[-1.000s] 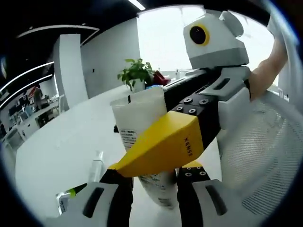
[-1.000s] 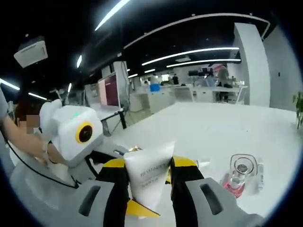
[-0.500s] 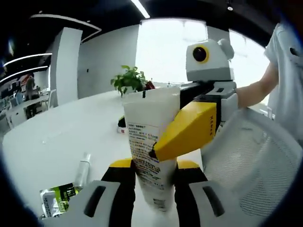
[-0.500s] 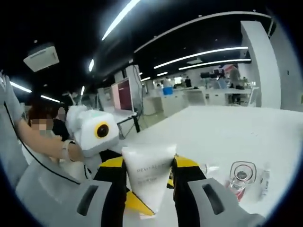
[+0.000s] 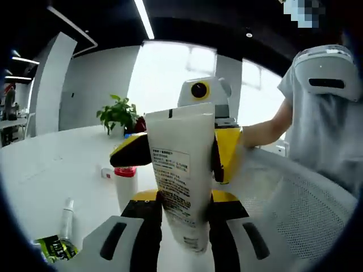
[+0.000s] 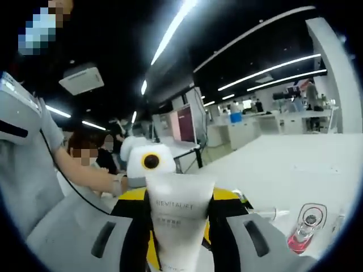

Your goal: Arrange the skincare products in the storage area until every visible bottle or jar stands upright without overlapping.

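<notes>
White tube [image 5: 180, 180] is clamped at once by both tools: left tool [image 5: 182, 211] grips its lower body, right tool [image 6: 177, 211] grips it too, and from each side the other tool's yellow jaws close on the upper part; long axis roughly upright, crimped flat end up, cap end hidden low between the jaws. Neither hand is nearer, so judged next need is one tool letting go. White tabletop [image 5: 51, 170] lies below, carrying a red-capped bottle [image 5: 125, 184], a small slim bottle [image 5: 67, 212], a pink-based glass bottle [image 6: 307, 226]; open office around
</notes>
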`<control>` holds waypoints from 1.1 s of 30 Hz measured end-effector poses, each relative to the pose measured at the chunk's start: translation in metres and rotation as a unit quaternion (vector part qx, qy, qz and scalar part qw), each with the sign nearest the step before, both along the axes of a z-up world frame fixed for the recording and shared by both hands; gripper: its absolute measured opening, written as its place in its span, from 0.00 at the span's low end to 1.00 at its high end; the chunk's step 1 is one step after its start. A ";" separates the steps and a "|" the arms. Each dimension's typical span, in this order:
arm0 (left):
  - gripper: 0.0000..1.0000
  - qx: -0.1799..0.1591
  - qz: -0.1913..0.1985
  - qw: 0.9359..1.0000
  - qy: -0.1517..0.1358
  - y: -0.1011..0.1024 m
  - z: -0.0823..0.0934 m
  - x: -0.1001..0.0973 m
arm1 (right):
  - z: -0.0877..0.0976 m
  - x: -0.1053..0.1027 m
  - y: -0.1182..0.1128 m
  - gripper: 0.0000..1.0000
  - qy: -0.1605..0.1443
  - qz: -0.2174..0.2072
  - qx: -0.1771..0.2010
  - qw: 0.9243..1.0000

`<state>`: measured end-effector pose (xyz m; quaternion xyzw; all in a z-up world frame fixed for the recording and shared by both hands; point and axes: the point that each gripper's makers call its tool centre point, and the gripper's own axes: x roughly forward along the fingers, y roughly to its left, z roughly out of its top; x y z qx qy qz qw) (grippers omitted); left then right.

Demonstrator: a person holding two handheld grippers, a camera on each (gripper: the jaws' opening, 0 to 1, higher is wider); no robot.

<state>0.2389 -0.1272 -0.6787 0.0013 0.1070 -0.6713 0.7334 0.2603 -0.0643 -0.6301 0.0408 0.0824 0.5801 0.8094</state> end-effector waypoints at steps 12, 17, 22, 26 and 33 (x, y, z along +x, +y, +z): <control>0.27 0.079 0.004 0.994 -0.070 0.001 -0.028 0.009 | -0.025 0.003 -0.001 0.39 -0.013 -0.007 -0.057 0.998; 0.27 0.093 0.000 0.992 -0.084 -0.002 -0.035 0.008 | -0.033 0.003 -0.003 0.39 -0.008 -0.010 -0.073 0.997; 0.28 0.107 0.004 0.990 -0.087 -0.001 -0.041 0.008 | -0.039 0.004 -0.004 0.39 0.001 -0.011 -0.081 0.997; 0.28 0.118 0.008 0.989 -0.087 -0.005 -0.043 0.004 | -0.042 0.002 -0.006 0.39 0.008 -0.014 -0.087 0.996; 0.27 0.133 0.012 0.987 -0.086 0.001 -0.048 0.007 | -0.046 0.001 -0.006 0.40 0.015 -0.017 -0.097 0.995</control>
